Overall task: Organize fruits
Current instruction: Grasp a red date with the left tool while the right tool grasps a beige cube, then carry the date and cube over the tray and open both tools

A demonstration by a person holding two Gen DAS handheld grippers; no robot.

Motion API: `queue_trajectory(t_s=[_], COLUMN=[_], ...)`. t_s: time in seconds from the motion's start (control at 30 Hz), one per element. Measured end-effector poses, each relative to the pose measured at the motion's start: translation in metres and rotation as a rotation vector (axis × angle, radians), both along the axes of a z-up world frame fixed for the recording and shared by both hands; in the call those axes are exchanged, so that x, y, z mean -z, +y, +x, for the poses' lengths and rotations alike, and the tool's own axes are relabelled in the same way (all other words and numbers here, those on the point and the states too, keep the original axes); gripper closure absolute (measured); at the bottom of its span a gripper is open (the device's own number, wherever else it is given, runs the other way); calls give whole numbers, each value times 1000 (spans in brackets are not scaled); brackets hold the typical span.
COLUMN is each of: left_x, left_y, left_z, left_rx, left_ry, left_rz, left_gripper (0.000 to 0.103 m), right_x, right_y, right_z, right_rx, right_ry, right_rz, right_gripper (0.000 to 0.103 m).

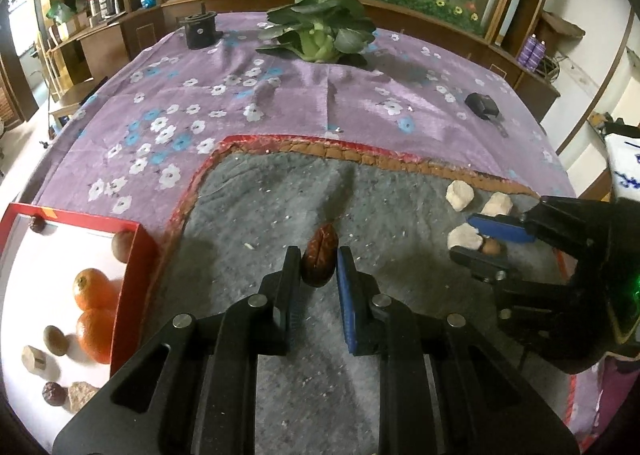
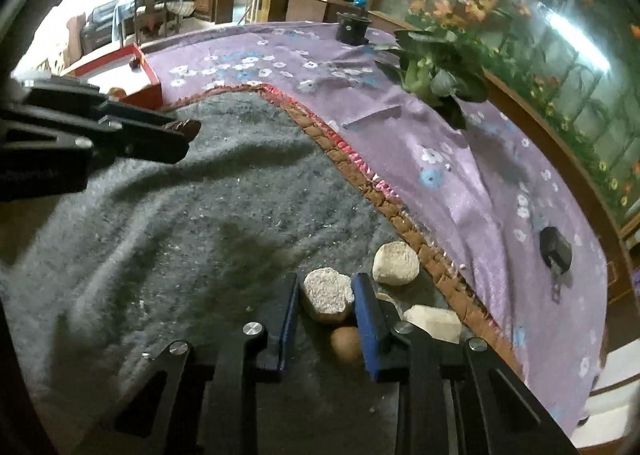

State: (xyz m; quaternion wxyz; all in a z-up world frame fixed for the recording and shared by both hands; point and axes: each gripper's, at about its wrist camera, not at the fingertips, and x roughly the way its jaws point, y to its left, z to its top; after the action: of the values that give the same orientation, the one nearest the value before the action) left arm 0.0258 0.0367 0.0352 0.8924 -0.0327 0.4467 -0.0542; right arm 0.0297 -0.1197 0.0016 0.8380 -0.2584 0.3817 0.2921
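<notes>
Red-brown date [image 1: 319, 261] sits clamped between the left tool's [image 1: 319, 255] pads.

Purple floral tablecloth [image 1: 280, 95]; grey mat [image 1: 280, 207]; red tray [image 1: 132, 255].

Both the left gripper [image 1: 319, 265] and the right gripper [image 2: 326, 301] are matte black plastic linkages with triangular cutouts, round silver pivot pins along the arms, and blue ribbed pads lining the inner fingertip faces.
</notes>
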Motion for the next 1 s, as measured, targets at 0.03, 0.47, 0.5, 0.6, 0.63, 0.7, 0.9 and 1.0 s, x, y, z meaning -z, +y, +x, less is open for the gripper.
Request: queue_trajectory(t_s=[0.03,0.47,0.5,0.6,0.63,0.7,0.9,1.0], left_x=[-1,-21,-21,-24,-26,-28,-26,-22], left_y=[3,59,64,83,93,108,153,175], left_z=[-2,-52,-55,-68,-73,-80,-98,-102], left_rx=[-11,-134,-141,-180,-198,-224,-311,-346], left_ry=[-1,-54,-53,-63,-66,-72,-69,-55], left_rz=[-3,43,45,60,64,67,64,49], left_gripper=[86,86,86,86,86,86,86,86], right_x=[-2,-37,-38,-41,-42,-43,-50,-51], right_y=[-2,49,57,80,87,101,145,164], right_z=[-2,-67,-71,-79,-82,-85,-100,-104], right_rx=[7,15,8,-27,-35,-47,-119,-143], right_ry=[-1,-18,-14,6,5,21,16,16], right_rz=[13,295,309,340,347,369,367,355], right_gripper=[76,76,76,77,77,77,77,77])
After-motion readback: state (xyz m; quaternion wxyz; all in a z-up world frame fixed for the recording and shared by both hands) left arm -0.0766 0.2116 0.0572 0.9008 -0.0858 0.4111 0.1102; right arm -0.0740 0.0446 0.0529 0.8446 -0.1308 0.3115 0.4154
